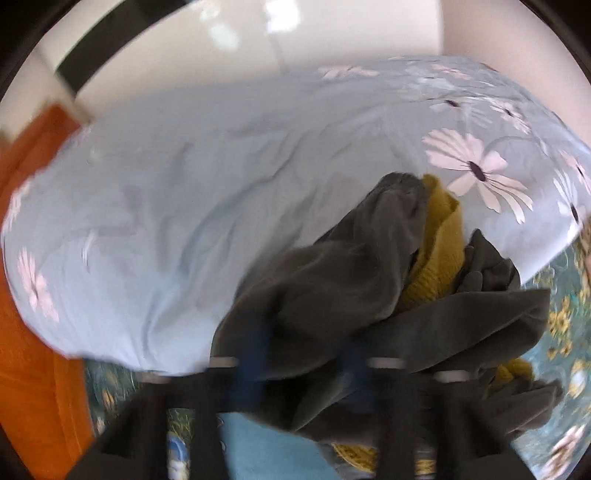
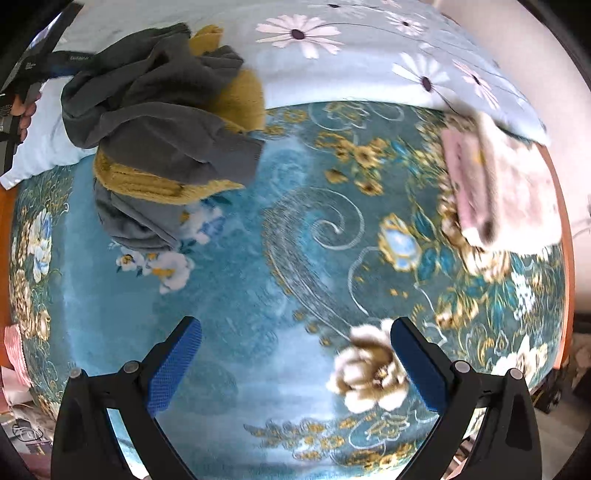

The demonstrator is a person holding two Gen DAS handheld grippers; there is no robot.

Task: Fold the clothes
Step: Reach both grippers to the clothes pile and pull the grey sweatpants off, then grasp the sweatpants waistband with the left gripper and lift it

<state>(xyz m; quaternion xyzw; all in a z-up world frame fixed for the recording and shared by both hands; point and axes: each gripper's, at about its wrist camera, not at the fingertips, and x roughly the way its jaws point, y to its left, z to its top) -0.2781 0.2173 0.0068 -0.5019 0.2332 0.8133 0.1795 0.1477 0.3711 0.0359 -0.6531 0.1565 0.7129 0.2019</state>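
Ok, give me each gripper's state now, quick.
Left gripper: shut on the grey garment, though blurred.
Right gripper: open, holding nothing, above the teal blanket.

We find both views brightly and evenly lit by soft daylight, with no hard shadows. In the left wrist view, glare patches sit on the pale wall (image 1: 229, 29) at the top. Motion blur is heavy there: the left gripper (image 1: 306, 369) is smeared to dark streaks, and the grey garment (image 1: 332, 280) lacks crisp edges. In the right wrist view, the right gripper (image 2: 295, 365) is sharp, while the teal floral blanket (image 2: 240, 295) is mildly smeared and the pink folded cloth (image 2: 498, 177) at the right is strongly blurred. Fisheye distortion bows both pictures; black vignetting fills the corners.
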